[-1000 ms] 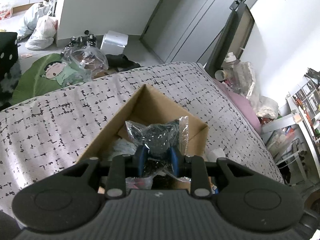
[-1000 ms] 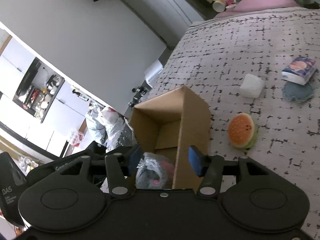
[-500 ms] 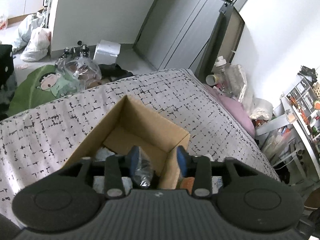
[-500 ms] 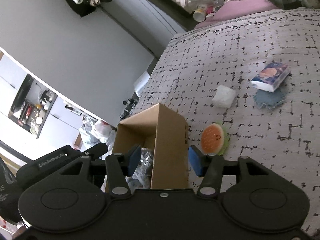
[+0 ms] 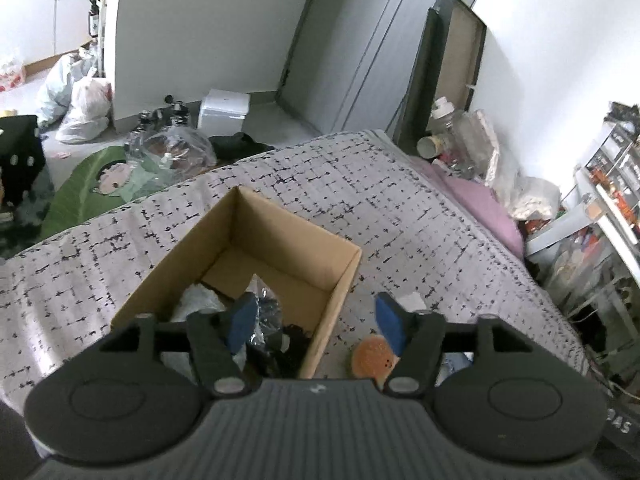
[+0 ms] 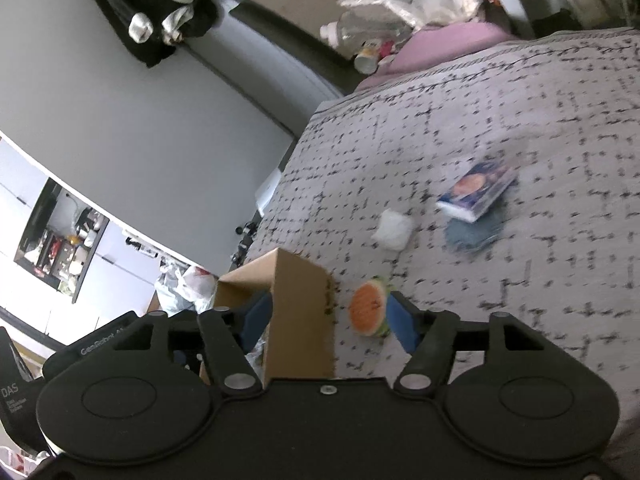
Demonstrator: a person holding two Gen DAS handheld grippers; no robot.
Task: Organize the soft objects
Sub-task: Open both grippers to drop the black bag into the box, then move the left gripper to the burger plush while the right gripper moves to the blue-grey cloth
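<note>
An open cardboard box (image 5: 280, 248) stands on the patterned bedspread (image 5: 400, 216). A clear bag of dark stuff (image 5: 268, 320) lies inside it among other wrapped items. My left gripper (image 5: 316, 320) hovers over the box's right wall, jaws opening, with nothing pressed between the pads. My right gripper (image 6: 328, 322) is beside the box (image 6: 300, 312), jaws also opening and holding nothing. An orange burger plush (image 6: 368, 310) lies just right of the box by the right fingertip. Farther out lie a white soft pad (image 6: 394, 229), a tissue pack (image 6: 476, 192) and a blue-grey cloth (image 6: 474, 236).
The bed's far edge drops to a floor strewn with plastic bags (image 5: 80, 96) and a white box (image 5: 224, 110). A pink pillow (image 5: 480, 204), bottles and cluttered shelves (image 5: 600, 208) line the right side. The left gripper's body (image 6: 100, 344) shows at the lower left of the right wrist view.
The left gripper let go of the clear bag of dark stuff into the box, then drew back and rightwards. The right gripper swung right towards the burger plush. Both jaws widened.
</note>
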